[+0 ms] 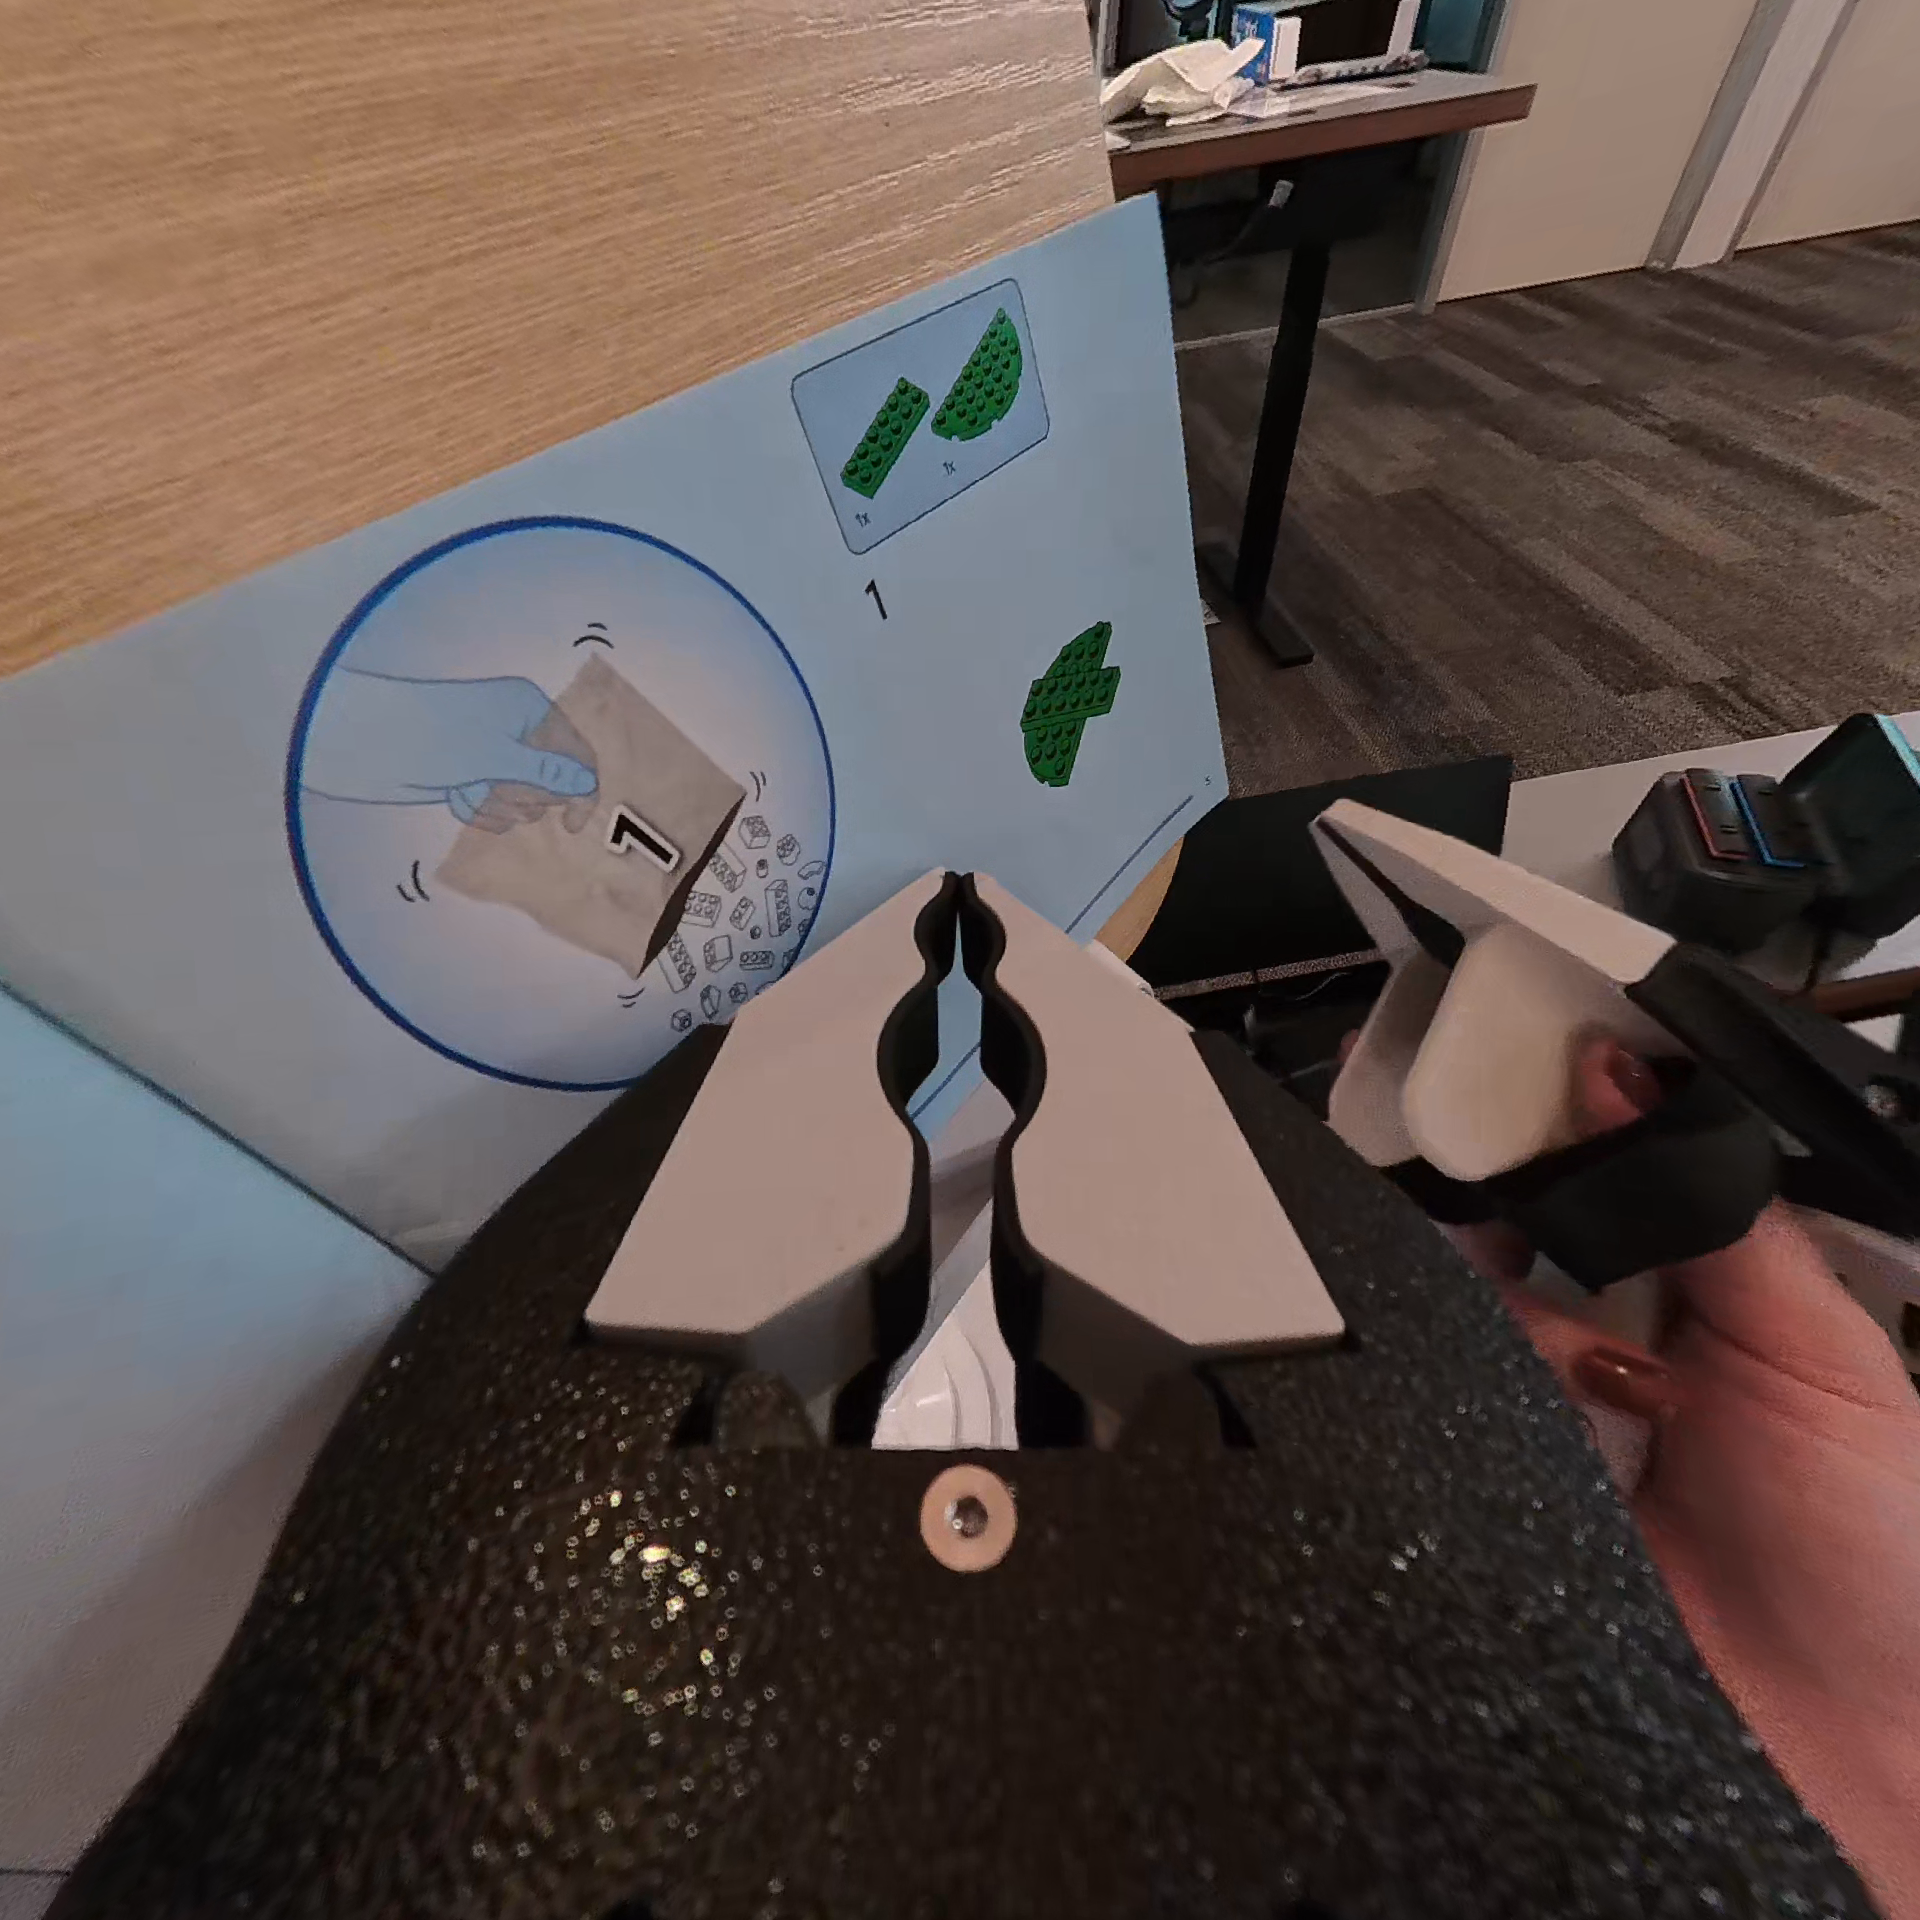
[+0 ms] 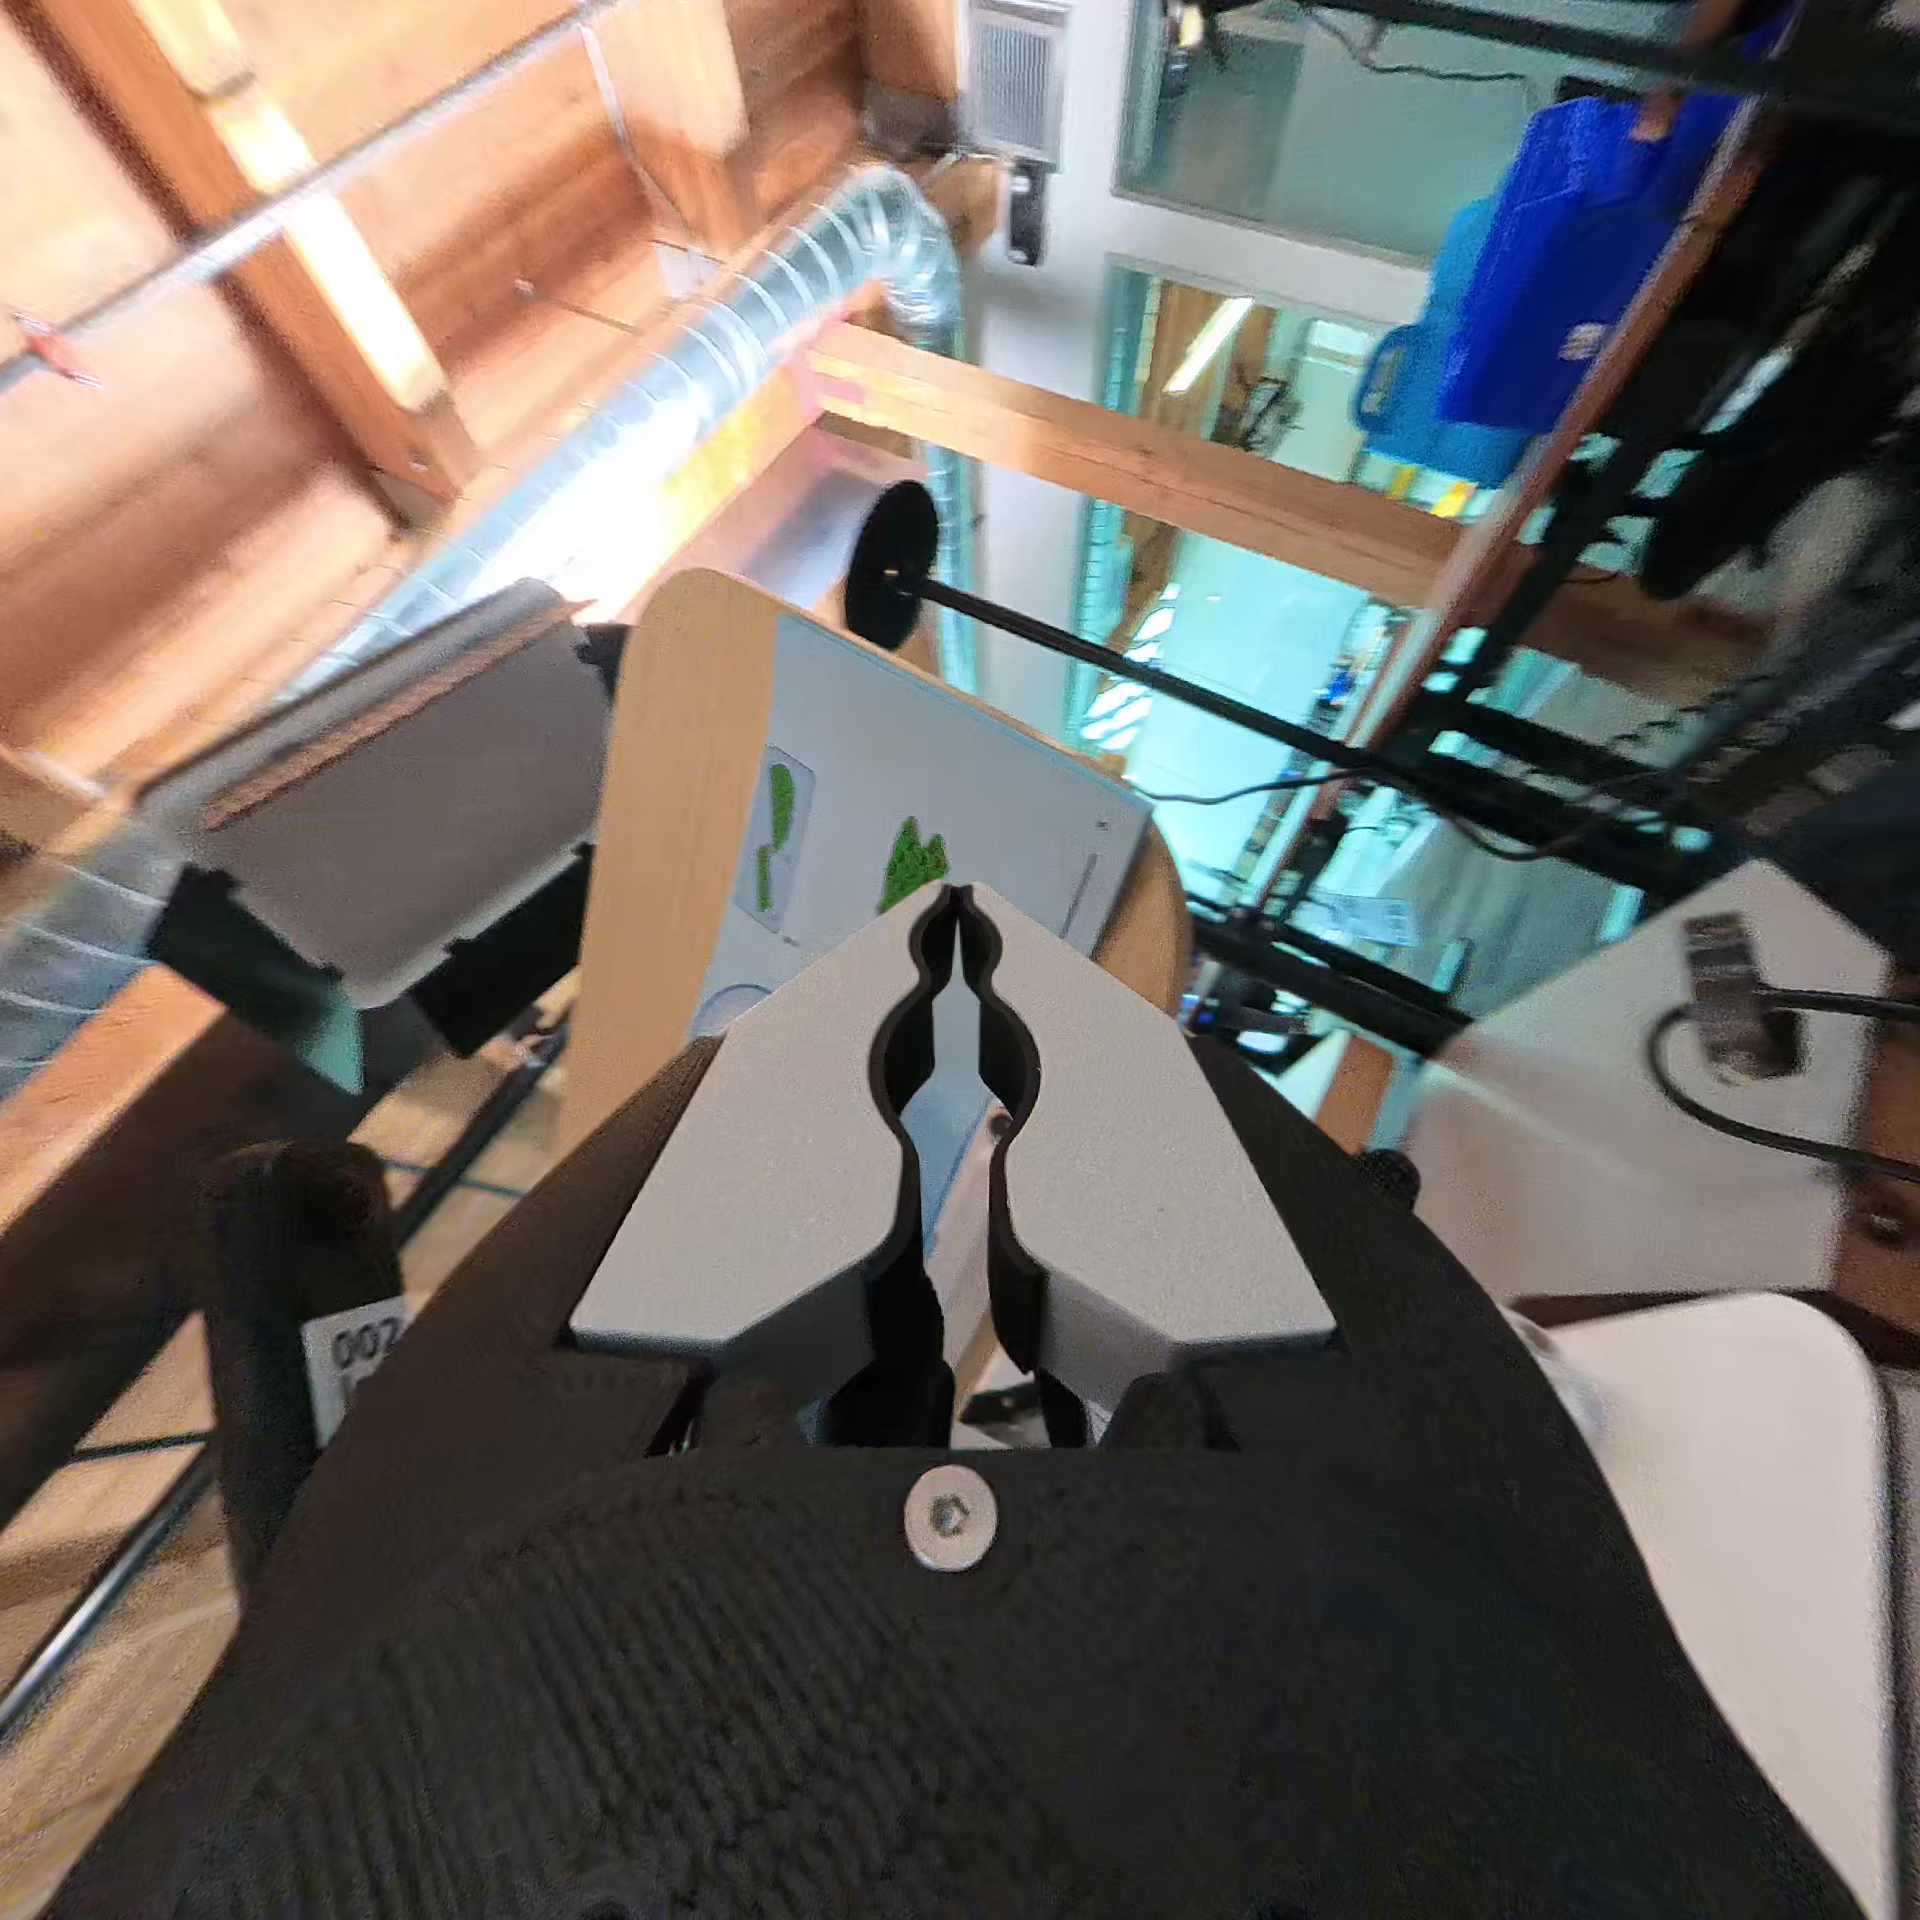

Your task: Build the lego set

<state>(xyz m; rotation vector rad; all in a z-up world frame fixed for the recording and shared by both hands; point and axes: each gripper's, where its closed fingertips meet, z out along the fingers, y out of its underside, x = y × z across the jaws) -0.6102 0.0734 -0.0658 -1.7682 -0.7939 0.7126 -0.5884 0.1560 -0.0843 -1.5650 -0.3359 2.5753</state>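
A light blue instruction sheet (image 1: 644, 665) leans upright on a wooden board (image 1: 416, 260). It bears printed pictures of green plates and a bag of bricks. My left gripper (image 1: 958, 883) is shut, its pads meeting at the tips just in front of the sheet's lower right part. My right gripper (image 2: 956, 894) is shut too and points up at the same sheet (image 2: 935, 769) from its right side. It also shows in the left wrist view (image 1: 1340, 831), close to the right of the left gripper, held by a person's hand (image 1: 1714, 1382).
A black and blue device (image 1: 1766, 842) sits on the white table (image 1: 1558, 810) at the right. A desk with black legs (image 1: 1288, 416) stands behind on carpet. The right wrist view shows a silver duct (image 2: 727, 353), wood beams, a blue bag (image 2: 1538, 270) and black shelving. Some 9 centimeters of space lies between my two pairs of fingers.
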